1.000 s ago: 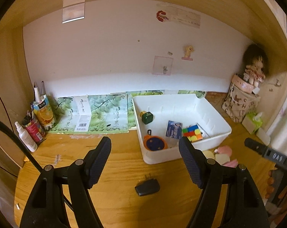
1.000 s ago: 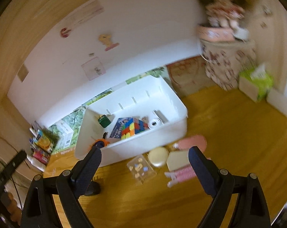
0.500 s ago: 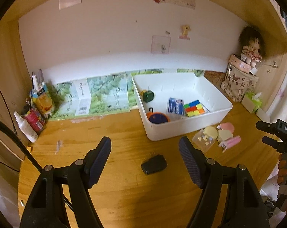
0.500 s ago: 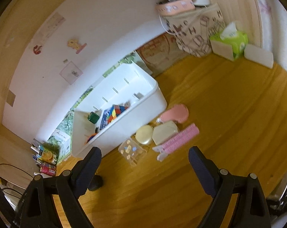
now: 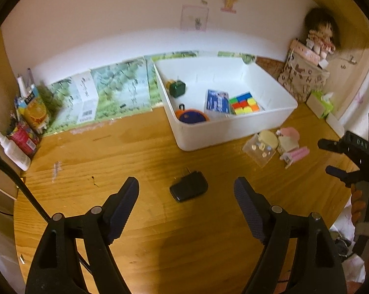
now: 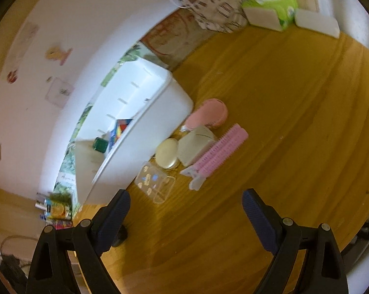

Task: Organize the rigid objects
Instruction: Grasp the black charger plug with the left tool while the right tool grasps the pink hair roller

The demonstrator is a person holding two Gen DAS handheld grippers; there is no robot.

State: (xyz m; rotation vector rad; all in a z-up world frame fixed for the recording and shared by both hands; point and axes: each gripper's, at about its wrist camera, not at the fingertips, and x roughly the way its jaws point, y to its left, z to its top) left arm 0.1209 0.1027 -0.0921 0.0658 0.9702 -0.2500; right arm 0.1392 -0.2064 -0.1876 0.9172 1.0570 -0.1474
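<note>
Left hand-held gripper (image 5: pixel 186 193) is empty, jaws just opened wider, with the black plug-in charger (image 5: pixel 189 189) lying on the wooden table (image 5: pixel 135 152) between and just ahead of its fingers; not touching. It looks lined up to grab that first.

Right hand-held gripper (image 6: pixel 185 208) is wide open and empty, aimed at the loose cluster beside the white plastic bin (image 6: pixel 145 132): clear sticker box (image 6: pixel 155 183), cream oval case (image 6: pixel 166 153), pink comb-like clip (image 6: pixel 217 150), pink oval case (image 6: pixel 206 115).

The bin already holds a colour cube (image 5: pixel 243 103), so it is probably the drop point.
</note>
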